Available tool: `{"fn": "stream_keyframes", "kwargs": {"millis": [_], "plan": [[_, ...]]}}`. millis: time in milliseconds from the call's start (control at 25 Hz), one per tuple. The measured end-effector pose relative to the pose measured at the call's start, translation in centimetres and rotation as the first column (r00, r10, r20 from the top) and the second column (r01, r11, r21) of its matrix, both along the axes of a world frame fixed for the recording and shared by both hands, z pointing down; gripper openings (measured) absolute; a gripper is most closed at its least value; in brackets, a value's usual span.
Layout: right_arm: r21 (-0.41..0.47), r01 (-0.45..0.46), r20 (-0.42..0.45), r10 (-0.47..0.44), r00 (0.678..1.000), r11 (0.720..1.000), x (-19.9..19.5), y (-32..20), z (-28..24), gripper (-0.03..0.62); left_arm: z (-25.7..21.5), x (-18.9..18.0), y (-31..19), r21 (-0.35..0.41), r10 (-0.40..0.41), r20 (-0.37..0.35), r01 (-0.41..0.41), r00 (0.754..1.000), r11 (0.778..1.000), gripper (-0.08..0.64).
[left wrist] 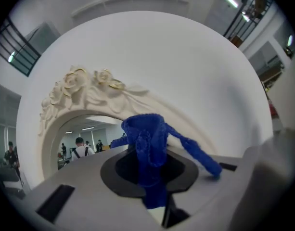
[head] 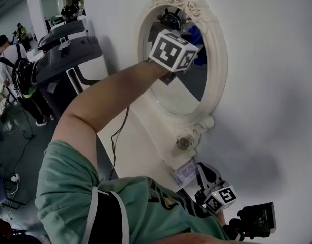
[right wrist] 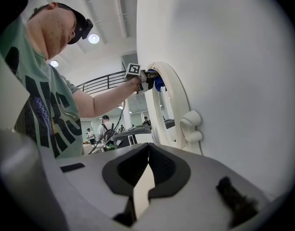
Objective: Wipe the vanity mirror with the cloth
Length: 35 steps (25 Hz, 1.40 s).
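Vanity mirror (head: 182, 93), tall upright oval; left gripper (left wrist: 154, 177) clamps cloth (left wrist: 146, 138), right gripper (right wrist: 146, 177) fingers (right wrist: 167, 170) together.

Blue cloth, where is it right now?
The blue cloth is clamped in the left gripper, held up near the top of the white-framed vanity mirror, just below its carved roses; that is upper centre in the head view.

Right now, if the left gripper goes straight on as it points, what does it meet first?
Probably the mirror's carved frame, near its top; the blue cloth in the left gripper would touch first.
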State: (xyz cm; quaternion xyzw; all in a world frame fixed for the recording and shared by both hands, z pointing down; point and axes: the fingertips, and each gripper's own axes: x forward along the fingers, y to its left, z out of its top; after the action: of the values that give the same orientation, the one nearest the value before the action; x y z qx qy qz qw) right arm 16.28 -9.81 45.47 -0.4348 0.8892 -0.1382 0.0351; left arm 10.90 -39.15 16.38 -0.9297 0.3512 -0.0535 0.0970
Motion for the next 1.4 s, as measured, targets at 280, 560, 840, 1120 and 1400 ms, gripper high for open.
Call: {"fn": "stream_keyframes", "kwargs": {"millis": [280,560,840,1120,1400], "plan": [[-0.020,0.027,0.021,-0.026,0.999,0.999,-1.3,0.9,-0.4,0.012,10.6,4.3,6.1,0.101,0.144,0.307,-0.183,0.941,0.978,0.074],[-0.084,0.039,0.026,-0.037,0.999,0.996,-1.7,1.5,1.0,0.012,25.3,4.9,8.3,0.011,0.246,0.562,-0.305,0.790,0.952,0.071],[-0.136,0.063,-0.052,-0.071,0.996,0.989,-2.6,1.8,2.5,0.012,35.2,2.4,6.5,-0.109,0.291,0.667,-0.297,0.686,0.949,0.069],[-0.132,0.089,-0.083,-0.100,0.992,0.987,-4.4,0.6,1.9,0.012,36.1,1.7,5.7,-0.221,0.339,0.457,-0.264,0.823,0.939,0.072],[-0.078,-0.019,-0.173,0.005,0.985,0.997,-5.4,-0.9,-1.0,0.012,34.3,-6.4,10.0,-0.375,0.301,0.016,-0.273,0.954,0.886,0.080]]}}
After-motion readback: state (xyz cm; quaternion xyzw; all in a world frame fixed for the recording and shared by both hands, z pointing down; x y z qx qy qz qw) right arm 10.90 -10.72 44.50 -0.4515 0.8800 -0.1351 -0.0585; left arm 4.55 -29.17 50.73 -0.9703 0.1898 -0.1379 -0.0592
